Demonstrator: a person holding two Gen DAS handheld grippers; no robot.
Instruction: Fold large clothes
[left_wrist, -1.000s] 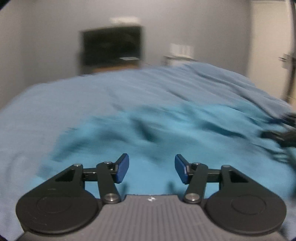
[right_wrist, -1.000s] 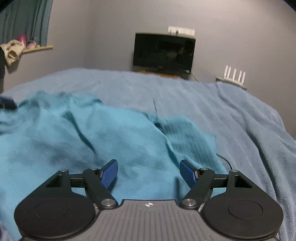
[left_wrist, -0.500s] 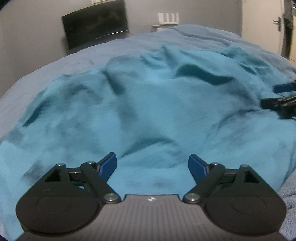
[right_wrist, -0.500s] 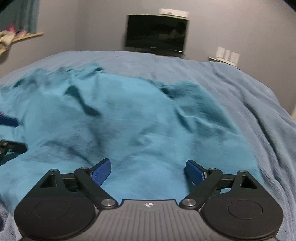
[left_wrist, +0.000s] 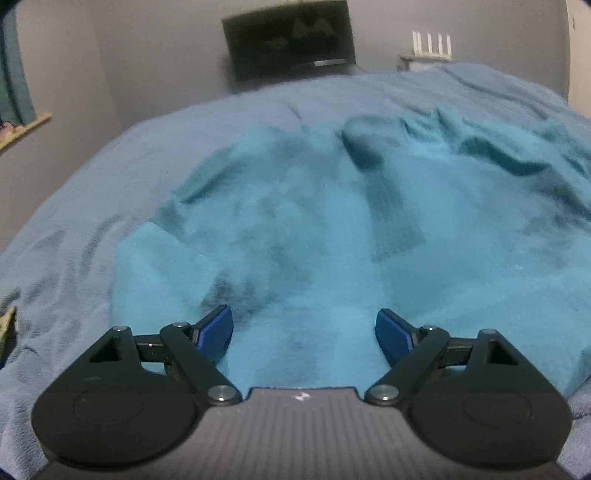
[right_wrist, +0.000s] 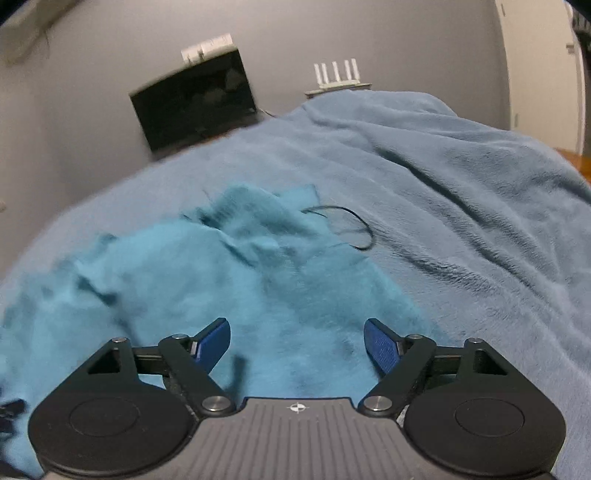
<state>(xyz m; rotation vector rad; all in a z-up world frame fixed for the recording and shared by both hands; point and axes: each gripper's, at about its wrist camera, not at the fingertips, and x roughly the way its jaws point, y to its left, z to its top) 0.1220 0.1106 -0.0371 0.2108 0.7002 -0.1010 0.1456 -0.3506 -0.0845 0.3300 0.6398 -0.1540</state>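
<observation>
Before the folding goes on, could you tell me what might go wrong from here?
1. The turquoise garment lies rumpled, with deep creases; a fold made now would likely trap them.
2. A thin dark cord loops off its edge onto the blue blanket; it could snag.
3. Both the left gripper and the right gripper have open jaws, the left's just widened, the right's easing in; a low pinch might catch the blanket too.

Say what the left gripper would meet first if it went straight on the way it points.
Most likely the rumpled turquoise fleece garment spread on the grey-blue bed blanket. The left gripper is angled down, jaws open and empty, with only that cloth ahead; depth is unclear.
</observation>
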